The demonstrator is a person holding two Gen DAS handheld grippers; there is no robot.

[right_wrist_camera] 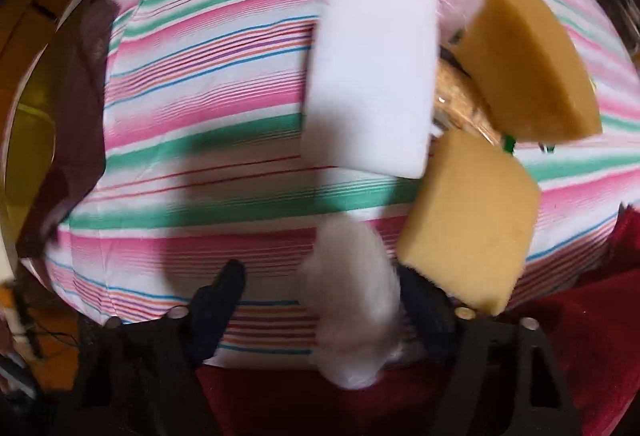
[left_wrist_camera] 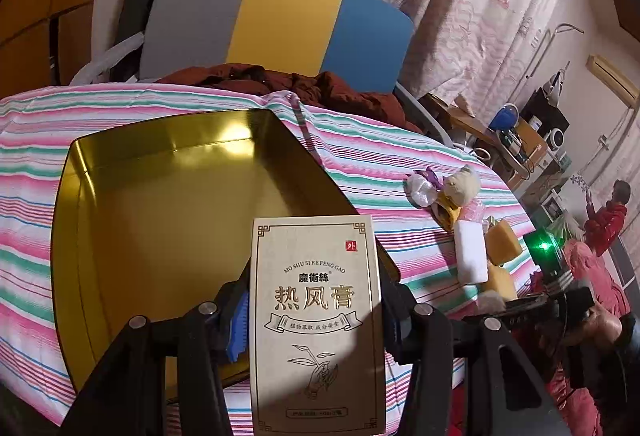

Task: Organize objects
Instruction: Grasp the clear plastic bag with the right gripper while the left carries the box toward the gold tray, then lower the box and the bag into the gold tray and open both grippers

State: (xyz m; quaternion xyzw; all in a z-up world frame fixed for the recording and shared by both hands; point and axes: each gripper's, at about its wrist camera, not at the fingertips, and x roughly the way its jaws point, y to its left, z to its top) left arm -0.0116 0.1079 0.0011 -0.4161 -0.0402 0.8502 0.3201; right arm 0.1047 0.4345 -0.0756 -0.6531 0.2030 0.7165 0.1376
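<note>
Left gripper (left_wrist_camera: 316, 320) is clamped on a cream carton (left_wrist_camera: 316, 316), held upright between its jaws with the printed face to the camera. Carton's long axis stands vertical, in line with the fingers. Directly beyond and slightly left of it lies an open gold tin (left_wrist_camera: 120, 236), empty inside, resting on the striped cloth (left_wrist_camera: 32, 123). Carton's upper edge overlaps the tin's near right corner in the left wrist view; whether it is over the tin or short of it cannot be settled from this angle. Judgement: the coming move turns on carrying the carton forward and leftward, then laying it flat inside the tin, and the left gripper is the nearer tool.

Legible print on the carton: "MO SHU SI RE FENG GAO", large characters "热风膏", a small red seal at upper right, a ribbon banner of smaller characters, and a line drawing of a hand with a sprig. Bottom line is too small to read.

Right gripper (right_wrist_camera: 320, 296) has its jaws spread, with a white fluffy piece (right_wrist_camera: 352, 300) between them; the view is blurred, so contact cannot be confirmed. Just beyond lie a white block (right_wrist_camera: 372, 75) and two yellow sponges (right_wrist_camera: 472, 220), close together, with soft items behind, well right of the tin.
</note>
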